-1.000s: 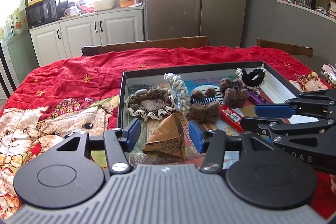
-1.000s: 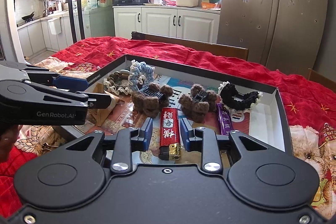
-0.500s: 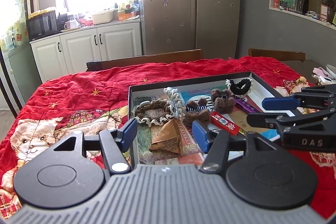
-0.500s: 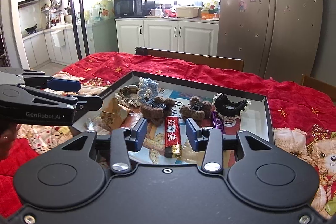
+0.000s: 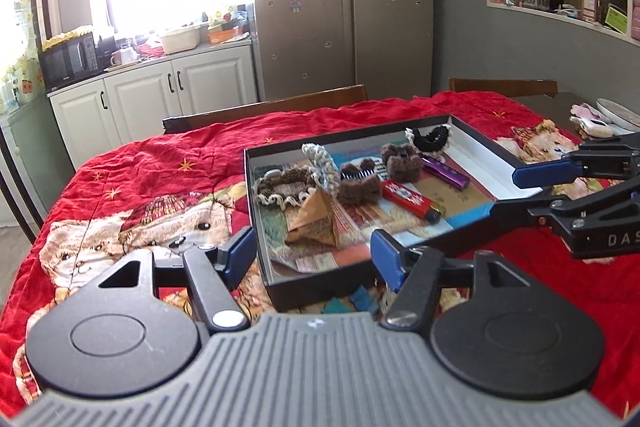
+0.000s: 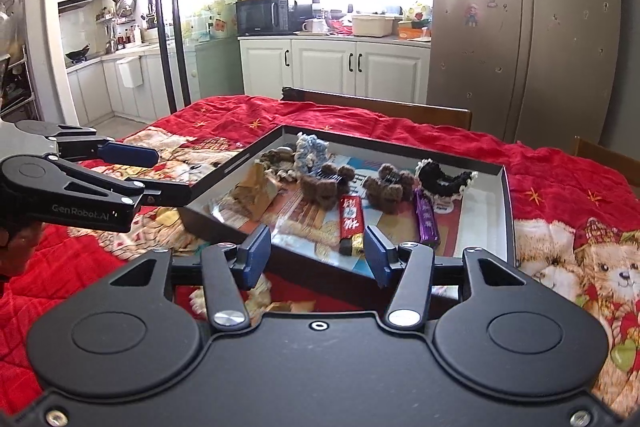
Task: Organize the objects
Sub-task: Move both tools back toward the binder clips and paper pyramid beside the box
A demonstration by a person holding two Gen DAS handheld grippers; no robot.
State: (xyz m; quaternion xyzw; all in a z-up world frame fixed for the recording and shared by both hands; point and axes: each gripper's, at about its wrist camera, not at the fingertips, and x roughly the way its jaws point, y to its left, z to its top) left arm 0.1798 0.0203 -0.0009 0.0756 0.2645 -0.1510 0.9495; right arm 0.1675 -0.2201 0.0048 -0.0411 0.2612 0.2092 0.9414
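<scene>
Judging from how things lie, we think the organizing is nearly finished: everything small already sits inside the black tray (image 5: 476,135), and we see nothing loose on the red blanket (image 5: 160,171) beside it. Near the tray's left wall lie a brown scrunchie (image 5: 286,185) and a brown paper packet (image 5: 316,221); a pale crochet scrunchie (image 5: 320,161) stands just behind them. Toward the middle are two brown fuzzy hair clips (image 6: 324,183), then a red lighter (image 6: 351,221) and a purple lighter (image 6: 427,221), side by side near the front wall. A black scrunchie (image 6: 444,177) rests at the far right corner. What is left we cannot say for sure; perhaps only tidier grouping.

Our left gripper (image 5: 312,257) hovers before the tray's front left corner, fingers wide apart and holding nothing. Our right gripper (image 6: 318,255) hovers before the front wall, also spread wide and empty.

On the left gripper's side we read "GenRobot.AI"; on the right one, "DAS", cut by the frame. The red lighter carries white characters, too small for us to read.
</scene>
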